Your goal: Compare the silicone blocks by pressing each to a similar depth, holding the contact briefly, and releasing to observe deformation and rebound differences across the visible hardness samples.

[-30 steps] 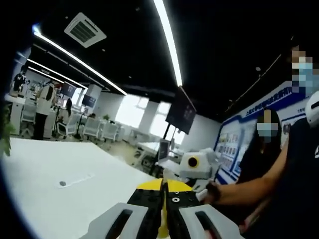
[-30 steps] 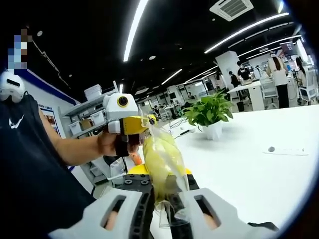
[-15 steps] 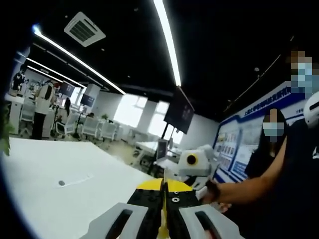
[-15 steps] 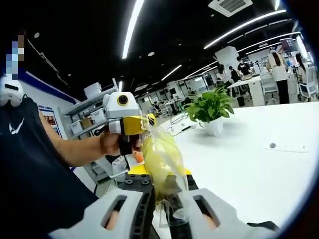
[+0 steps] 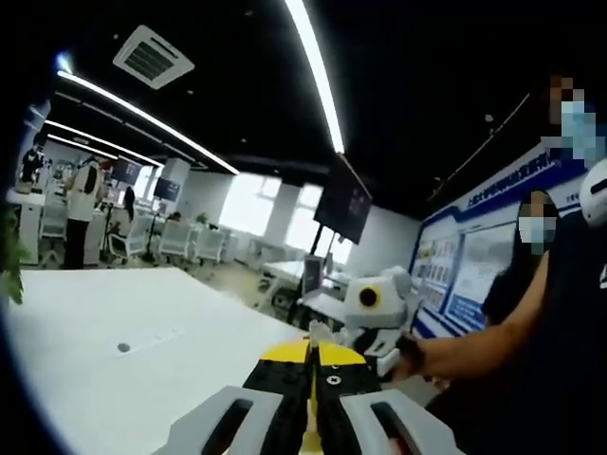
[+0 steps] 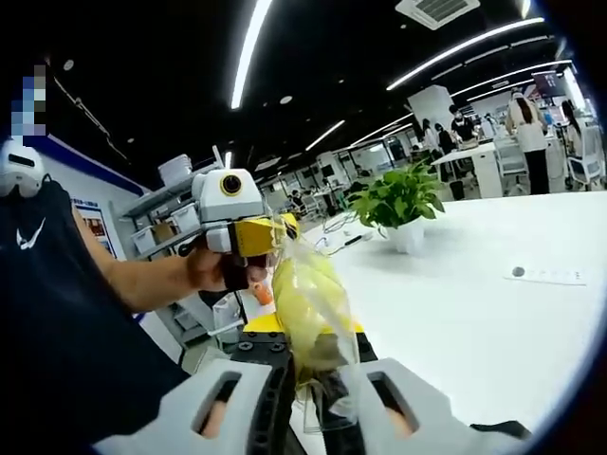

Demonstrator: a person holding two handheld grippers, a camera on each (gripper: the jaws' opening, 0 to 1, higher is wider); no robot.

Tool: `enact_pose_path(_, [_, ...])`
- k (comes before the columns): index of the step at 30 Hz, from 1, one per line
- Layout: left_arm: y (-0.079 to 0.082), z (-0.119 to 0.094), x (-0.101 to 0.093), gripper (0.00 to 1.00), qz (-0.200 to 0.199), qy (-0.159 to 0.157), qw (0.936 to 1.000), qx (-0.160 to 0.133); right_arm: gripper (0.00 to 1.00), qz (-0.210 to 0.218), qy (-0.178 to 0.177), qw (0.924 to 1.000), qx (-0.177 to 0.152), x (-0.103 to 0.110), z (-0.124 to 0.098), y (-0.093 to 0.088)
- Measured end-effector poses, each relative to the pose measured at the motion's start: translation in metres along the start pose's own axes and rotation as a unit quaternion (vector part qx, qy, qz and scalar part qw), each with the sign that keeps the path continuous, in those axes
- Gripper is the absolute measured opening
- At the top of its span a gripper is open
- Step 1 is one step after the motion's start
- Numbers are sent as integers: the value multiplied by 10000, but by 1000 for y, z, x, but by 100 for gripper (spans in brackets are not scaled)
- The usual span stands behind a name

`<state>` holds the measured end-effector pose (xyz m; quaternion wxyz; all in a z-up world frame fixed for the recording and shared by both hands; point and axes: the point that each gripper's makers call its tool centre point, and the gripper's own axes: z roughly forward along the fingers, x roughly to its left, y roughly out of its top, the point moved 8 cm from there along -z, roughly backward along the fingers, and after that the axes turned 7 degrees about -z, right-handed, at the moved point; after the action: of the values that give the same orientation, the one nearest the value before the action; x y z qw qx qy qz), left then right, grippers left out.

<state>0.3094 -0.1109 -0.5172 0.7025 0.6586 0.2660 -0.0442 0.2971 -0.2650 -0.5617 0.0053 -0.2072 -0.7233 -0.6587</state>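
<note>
A wide white desk spreads out under both grippers, bare apart from a potted plant at its far side and a small flat strip. Above it, the right gripper is closed on a clear bag holding a yellow-green silicone block, and the bag rises between its jaws. The left gripper has its jaws drawn together, a thin yellow edge showing in the slit; I cannot tell what it is. Judging by this, pressing has not begun: the sample is bagged and held in the air, so every press, hold and release remains.
</note>
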Motion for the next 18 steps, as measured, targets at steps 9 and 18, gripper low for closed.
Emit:
enact_pose_path(9, [-9, 3, 2, 2, 73, 25, 9997, 244, 1, -107, 44, 9996, 238, -1, -2, -7])
enact_pose_path(18, [-25, 2, 0, 0, 227, 165, 9976, 634, 3, -180, 217, 9977, 618, -1, -4, -20])
